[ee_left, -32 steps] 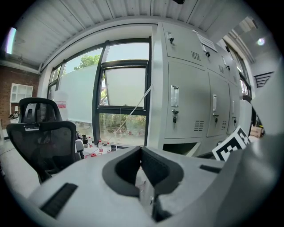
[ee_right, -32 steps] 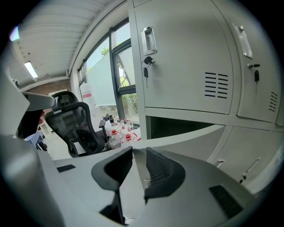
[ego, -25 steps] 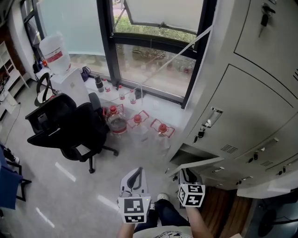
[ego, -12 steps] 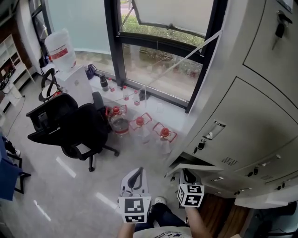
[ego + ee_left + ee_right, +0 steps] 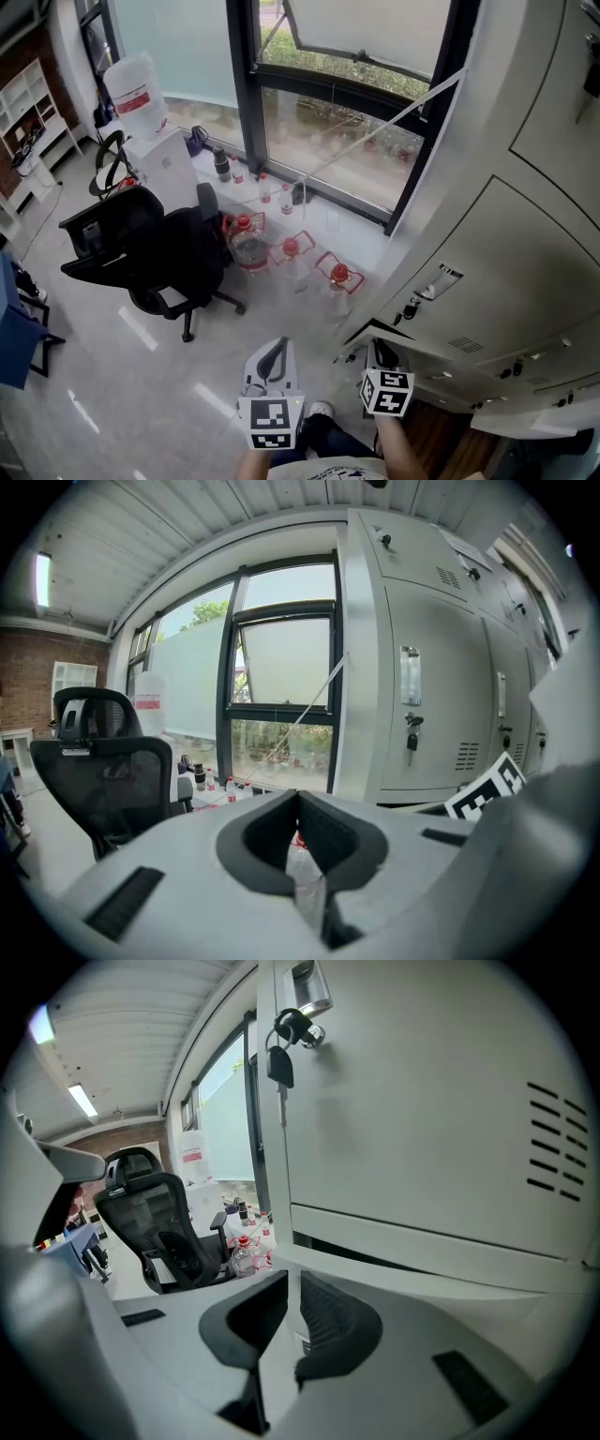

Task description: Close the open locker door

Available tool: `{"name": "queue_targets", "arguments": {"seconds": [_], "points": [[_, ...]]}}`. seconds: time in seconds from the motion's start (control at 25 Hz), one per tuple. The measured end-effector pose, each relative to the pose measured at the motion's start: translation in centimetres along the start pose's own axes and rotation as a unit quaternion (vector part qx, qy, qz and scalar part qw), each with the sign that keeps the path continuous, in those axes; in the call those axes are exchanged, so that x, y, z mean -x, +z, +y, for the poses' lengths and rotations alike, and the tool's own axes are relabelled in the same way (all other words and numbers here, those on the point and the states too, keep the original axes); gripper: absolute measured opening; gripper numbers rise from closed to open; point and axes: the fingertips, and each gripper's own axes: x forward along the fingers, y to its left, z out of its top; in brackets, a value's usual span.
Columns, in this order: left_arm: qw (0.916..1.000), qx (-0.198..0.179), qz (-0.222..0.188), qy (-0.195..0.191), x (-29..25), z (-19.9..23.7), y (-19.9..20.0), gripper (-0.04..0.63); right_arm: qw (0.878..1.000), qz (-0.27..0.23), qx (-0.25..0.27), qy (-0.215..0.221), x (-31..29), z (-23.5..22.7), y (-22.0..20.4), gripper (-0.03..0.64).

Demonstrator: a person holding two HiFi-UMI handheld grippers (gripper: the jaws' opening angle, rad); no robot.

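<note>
- The open locker door [image 5: 401, 335] is in the lowest row of the grey lockers [image 5: 525, 253] on the right. It stands out toward me like a thin flap, just in front of my right gripper [image 5: 380, 354].
- In the right gripper view the door [image 5: 450, 1279] is a pale, flat slab of painted metal with a smooth, plain face and straight edges.
- My right gripper [image 5: 289, 1283] is nearly closed. Only a narrow slit stays between its dark ribbed pads, and I see nothing clamped in it.
- My left gripper [image 5: 272, 356] hangs over the floor to the left of the door. Its tips [image 5: 298, 803] are together and it holds nothing.
- I judge the door to be light, stiff and easy on its hinge, but its paint is probably slippery for the pads.
- I think pushing is better than pinching: press on the outer face near the free edge, far from the hinge.
- A key [image 5: 279, 1065] hangs from the locker above, so I should keep below it.
</note>
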Motion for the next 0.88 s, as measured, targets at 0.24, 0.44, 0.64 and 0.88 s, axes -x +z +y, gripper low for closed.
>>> {"name": "queue_targets", "arguments": {"seconds": [0.24, 0.44, 0.64, 0.88], "points": [[0.9999, 0.003, 0.001, 0.010, -0.9, 0.1, 0.2, 0.002, 1.000, -0.002, 0.008, -0.003, -1.3, -0.9, 0.6, 0.055], [0.9998, 0.003, 0.002, 0.018, -1.4, 0.2, 0.4, 0.002, 1.000, -0.005, 0.014, -0.010, -1.9, -1.5, 1.1, 0.055], [0.9998, 0.003, 0.003, 0.022, -1.6, 0.4, 0.4, 0.002, 1.000, -0.009, 0.016, -0.018, -2.2, -2.1, 1.3, 0.049], [0.9997, 0.003, 0.001, 0.022, -1.5, 0.5, 0.5, 0.002, 1.000, -0.010, 0.009, -0.019, -2.2, -2.1, 1.3, 0.048]]}}
